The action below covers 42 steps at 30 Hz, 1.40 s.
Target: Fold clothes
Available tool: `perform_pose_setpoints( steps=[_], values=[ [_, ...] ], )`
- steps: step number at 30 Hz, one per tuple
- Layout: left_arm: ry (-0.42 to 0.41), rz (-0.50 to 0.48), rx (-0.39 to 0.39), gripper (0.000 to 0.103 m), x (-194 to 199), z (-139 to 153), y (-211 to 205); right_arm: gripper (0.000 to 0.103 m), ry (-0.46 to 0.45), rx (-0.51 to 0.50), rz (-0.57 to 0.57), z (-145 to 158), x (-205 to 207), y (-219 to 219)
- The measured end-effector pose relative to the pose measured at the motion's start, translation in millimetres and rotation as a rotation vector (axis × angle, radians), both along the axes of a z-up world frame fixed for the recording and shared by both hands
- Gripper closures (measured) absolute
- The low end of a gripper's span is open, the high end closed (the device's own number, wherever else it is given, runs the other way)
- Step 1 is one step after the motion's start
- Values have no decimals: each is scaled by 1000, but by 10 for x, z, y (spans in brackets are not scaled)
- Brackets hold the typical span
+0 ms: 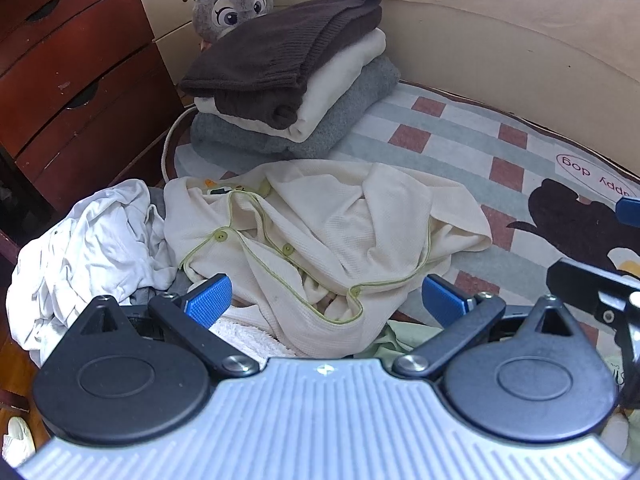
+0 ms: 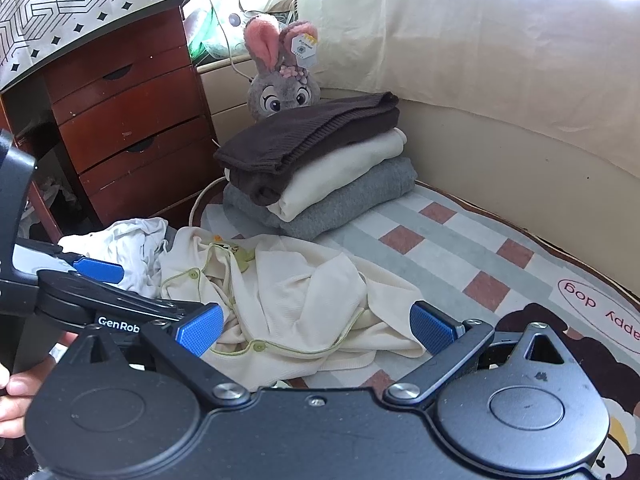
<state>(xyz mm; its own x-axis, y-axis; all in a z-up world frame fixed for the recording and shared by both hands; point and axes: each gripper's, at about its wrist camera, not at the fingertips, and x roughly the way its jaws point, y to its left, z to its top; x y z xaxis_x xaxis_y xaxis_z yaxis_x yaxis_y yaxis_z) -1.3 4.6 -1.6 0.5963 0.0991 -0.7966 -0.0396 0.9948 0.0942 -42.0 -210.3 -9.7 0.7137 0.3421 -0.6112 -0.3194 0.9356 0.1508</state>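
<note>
We count three folded garments in one stack [image 1: 288, 80]: ribbed brown knit on top, smooth cream, then fuzzy grey. Two lie unfolded on the checked mat [image 1: 460, 136]: a waffle-weave cream cardigan [image 1: 320, 232] with green piping (buttons too) and a crumpled white shirt [image 1: 88, 248]. Our left gripper [image 1: 326, 300] and right gripper [image 2: 316, 330] both hang spread wide above the cardigan, pinching nothing. A plush rabbit [image 2: 280, 88] peeks from behind the stack.
</note>
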Motion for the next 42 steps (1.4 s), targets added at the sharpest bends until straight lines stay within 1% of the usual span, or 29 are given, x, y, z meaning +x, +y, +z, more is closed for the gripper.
perform_pose_setpoints(
  steps=[6,10,15,16,20,23,25,26,28,29,31,32,33,34,35,37,39,41,42],
  values=[
    [16,-9,3,0,7,-51,-28,2,8,3,-3,-6,9,-9],
    [21,2,4,0,40,-114,-28,2,17,6,-7,-32,33,-20],
    [-33,20,-36,0,53,-284,33,2,66,24,-33,-182,107,-65],
    [-31,14,-34,0,67,-318,35,2,79,30,-38,-223,130,-78],
    [-9,13,29,1,174,-467,92,2,143,68,-61,-390,231,-114],
    [-14,22,-29,3,251,-511,270,3,196,125,-50,-504,304,-96],
    [-14,23,-80,6,287,-536,399,8,218,145,-20,-563,343,-29],
    [-13,30,-94,11,317,-541,485,8,225,147,-4,-590,365,16],
    [-18,63,-89,13,365,-544,636,10,237,153,22,-645,442,104],
    [-28,79,-86,14,387,-538,731,13,248,158,36,-686,499,150],
    [-32,107,-78,15,442,-538,913,37,268,167,64,-767,611,241],
    [-14,118,-92,16,476,-562,1007,41,278,171,78,-808,667,287],
    [4,128,-105,22,509,-585,1100,41,283,174,91,-850,716,339],
    [22,138,-120,24,542,-609,1193,45,283,171,108,-893,760,396],
    [50,140,-159,25,590,-648,1265,46,280,163,130,-938,798,461],
    [114,143,-249,35,694,-747,1376,46,276,142,163,-1017,843,570],
    [152,141,-286,37,758,-839,1377,46,311,155,171,-1128,880,636],
    [181,126,-299,37,814,-930,1296,46,365,184,146,-1252,917,644],
    [196,120,-302,36,849,-986,1250,44,394,196,125,-1314,935,624]
  ],
)
